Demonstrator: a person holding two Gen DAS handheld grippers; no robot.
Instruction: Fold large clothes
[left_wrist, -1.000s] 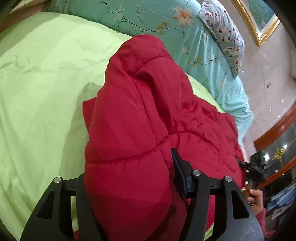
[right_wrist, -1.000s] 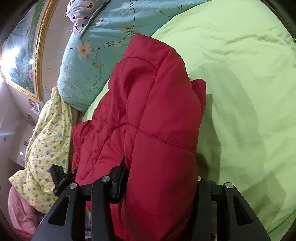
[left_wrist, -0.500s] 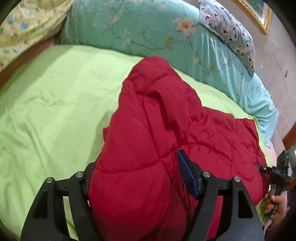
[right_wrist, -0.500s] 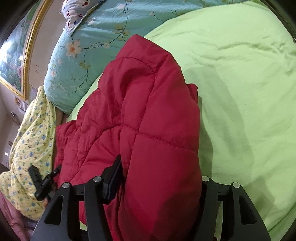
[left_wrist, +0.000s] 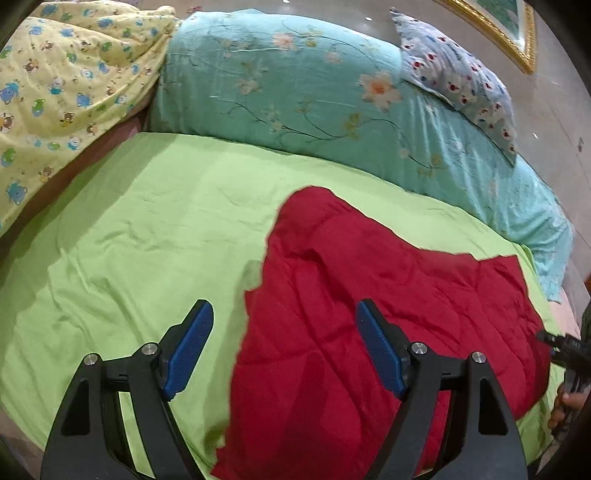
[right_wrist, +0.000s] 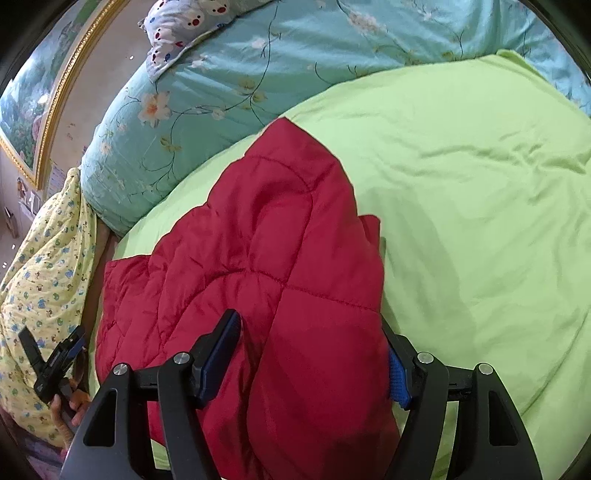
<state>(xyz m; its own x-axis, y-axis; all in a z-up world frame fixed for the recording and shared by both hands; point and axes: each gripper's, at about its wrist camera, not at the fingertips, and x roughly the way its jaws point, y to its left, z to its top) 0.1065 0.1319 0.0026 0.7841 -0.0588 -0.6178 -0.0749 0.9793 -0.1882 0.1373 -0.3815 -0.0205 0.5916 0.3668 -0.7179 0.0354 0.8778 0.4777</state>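
A red quilted jacket (left_wrist: 369, 332) lies folded on the light green bedspread (left_wrist: 147, 240) of a bed, toward the edge nearest the cameras, with a long teal floral bolster (left_wrist: 295, 92) behind it and a small white spotted pillow (left_wrist: 461, 81) resting on the bolster's end. A yellow cartoon-print blanket (left_wrist: 55, 92) is bunched at one side of the bed, and a gold picture frame (right_wrist: 48, 122) hangs on the wall. The left gripper (left_wrist: 284, 347) hovers above the jacket with its blue-padded fingers (left_wrist: 188, 347) spreading apart, clear of the fabric; one finger sits over bare bedspread, the other over the red cloth. The right gripper (right_wrist: 314, 358) is also opening, and a thick fold of the jacket (right_wrist: 288, 277) still stands between its fingers (right_wrist: 218, 354); the left pad looks free of it, though the right pad is half hidden behind the fold, so contact there is hard to judge. In the right wrist view a hand (right_wrist: 74, 402) holds the other gripper's handle at the lower left
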